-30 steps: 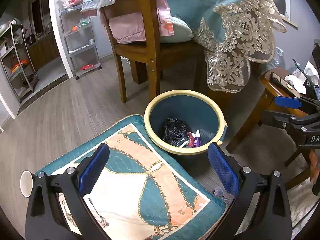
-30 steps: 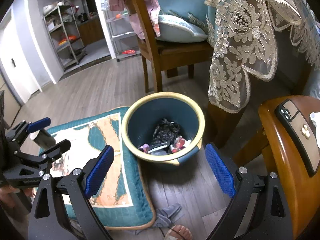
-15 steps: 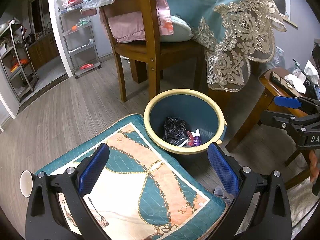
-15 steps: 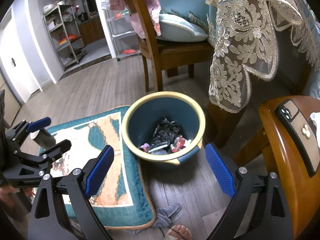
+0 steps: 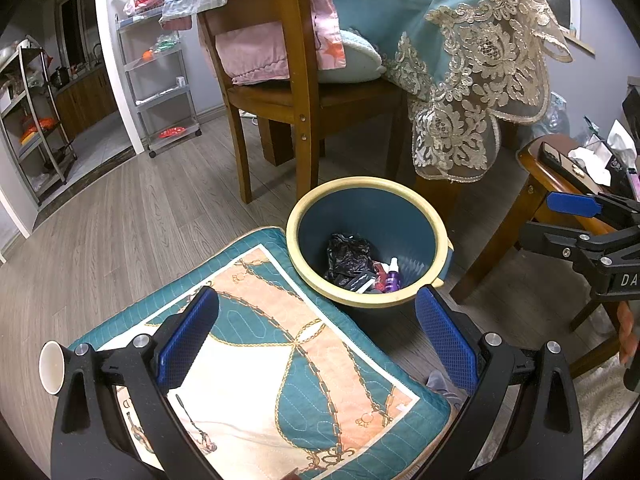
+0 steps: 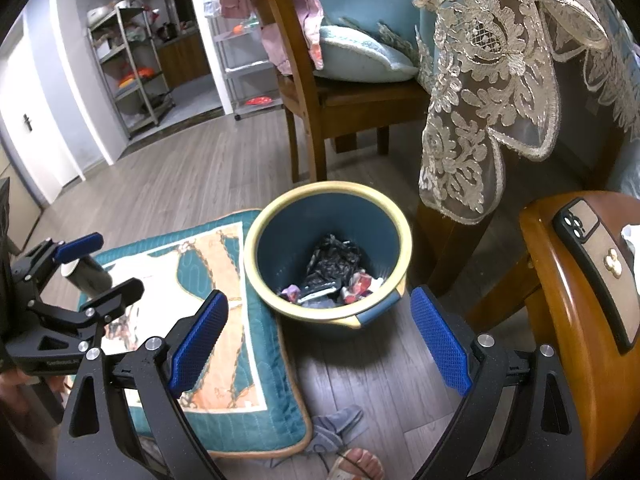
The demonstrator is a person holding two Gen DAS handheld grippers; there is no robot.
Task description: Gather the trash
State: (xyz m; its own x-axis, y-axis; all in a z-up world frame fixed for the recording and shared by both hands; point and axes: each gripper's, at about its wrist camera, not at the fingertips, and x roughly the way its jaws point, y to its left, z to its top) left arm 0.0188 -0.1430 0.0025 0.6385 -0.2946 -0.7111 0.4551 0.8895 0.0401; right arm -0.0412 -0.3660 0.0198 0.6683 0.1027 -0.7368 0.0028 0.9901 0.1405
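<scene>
Both the left gripper (image 5: 316, 344) and right gripper (image 6: 320, 344) hang spread and empty above the trash bin (image 6: 256, 256) holding wrappers, so the next pickup seems due, likely the paper cup (image 5: 52, 367) at the cushion's (image 5: 280, 360) left edge.

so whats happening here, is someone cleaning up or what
A person holds two grippers over a floor cushion beside a blue trash bin. Both the left gripper and the right gripper are open and hold nothing. The bin already has trash in it, including a crumpled black bag and a small purple bottle. A paper cup lies near the cushion's far left edge, not picked up.
</scene>
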